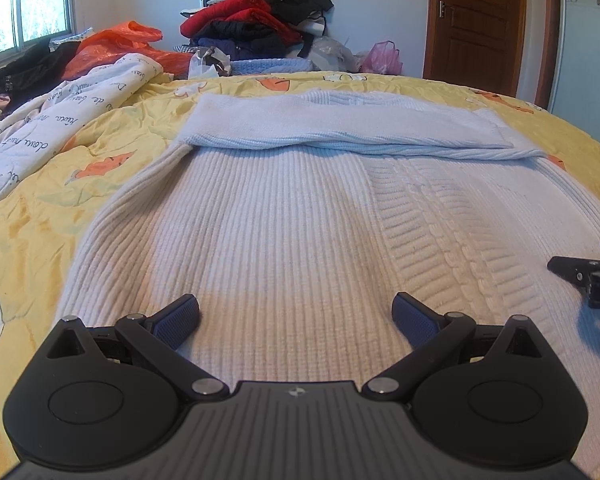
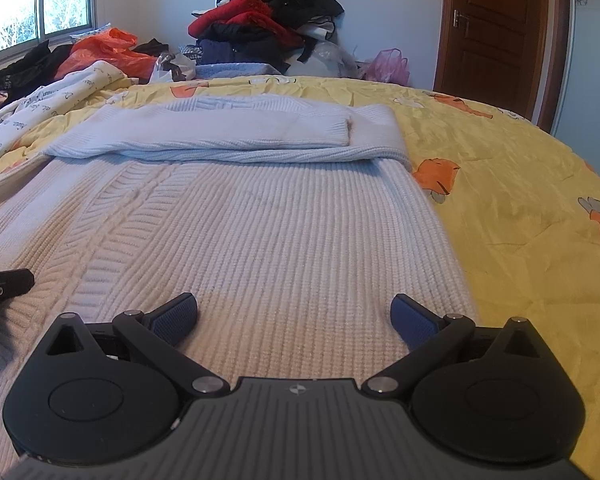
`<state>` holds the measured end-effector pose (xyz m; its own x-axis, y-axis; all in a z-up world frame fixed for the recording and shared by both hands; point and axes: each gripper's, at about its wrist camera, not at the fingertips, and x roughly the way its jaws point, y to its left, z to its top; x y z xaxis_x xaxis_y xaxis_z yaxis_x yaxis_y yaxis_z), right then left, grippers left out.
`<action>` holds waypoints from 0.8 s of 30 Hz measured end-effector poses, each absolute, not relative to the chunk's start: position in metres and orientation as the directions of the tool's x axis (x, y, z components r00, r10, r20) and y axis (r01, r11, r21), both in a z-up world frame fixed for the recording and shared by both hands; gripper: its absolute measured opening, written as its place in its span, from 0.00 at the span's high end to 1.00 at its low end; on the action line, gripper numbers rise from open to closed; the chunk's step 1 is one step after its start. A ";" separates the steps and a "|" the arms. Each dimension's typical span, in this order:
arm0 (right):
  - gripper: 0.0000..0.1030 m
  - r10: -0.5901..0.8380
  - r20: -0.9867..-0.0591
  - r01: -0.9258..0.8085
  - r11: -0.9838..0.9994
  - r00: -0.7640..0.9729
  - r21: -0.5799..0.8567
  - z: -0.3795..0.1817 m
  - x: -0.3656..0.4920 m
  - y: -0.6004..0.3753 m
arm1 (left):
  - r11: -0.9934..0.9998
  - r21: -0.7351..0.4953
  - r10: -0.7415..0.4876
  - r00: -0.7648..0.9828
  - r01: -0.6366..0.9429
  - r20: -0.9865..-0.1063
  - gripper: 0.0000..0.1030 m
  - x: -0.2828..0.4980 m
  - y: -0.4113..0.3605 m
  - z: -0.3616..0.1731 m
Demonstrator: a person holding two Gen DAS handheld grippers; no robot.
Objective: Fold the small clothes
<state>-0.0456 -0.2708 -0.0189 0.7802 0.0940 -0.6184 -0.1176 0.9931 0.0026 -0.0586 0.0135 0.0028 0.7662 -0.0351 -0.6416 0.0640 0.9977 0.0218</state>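
The white ribbed knit sweater lies flat on the yellow bed quilt, sleeves folded across its far end; it looks thick, soft and floppy, likely best pinched at the near hem corners; left tongs and right tongs both gape open, holding nothing.

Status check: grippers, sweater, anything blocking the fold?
Left gripper open, right gripper open, both empty above the hem. White sweater flat, sleeves folded across top. Nothing on it.

The left tool points forward with its jaws spread wide and nothing between its blue pads; the right tool is likewise wide open and empty; each tool's black tip shows at the other's side, level with it.
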 end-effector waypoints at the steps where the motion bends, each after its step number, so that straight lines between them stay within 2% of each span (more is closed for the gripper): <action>1: 0.00 0.094 -0.619 -0.118 0.993 0.780 0.003 -0.019 -0.046 -0.271 | 0.998 0.018 -0.038 0.766 0.064 -0.641 0.00 -0.059 0.014 0.003; 24: 0.00 0.090 -0.605 -0.119 0.993 0.791 -0.009 -0.021 -0.079 -0.270 | 0.998 0.023 -0.031 0.768 0.059 -0.640 0.00 -0.059 0.011 0.002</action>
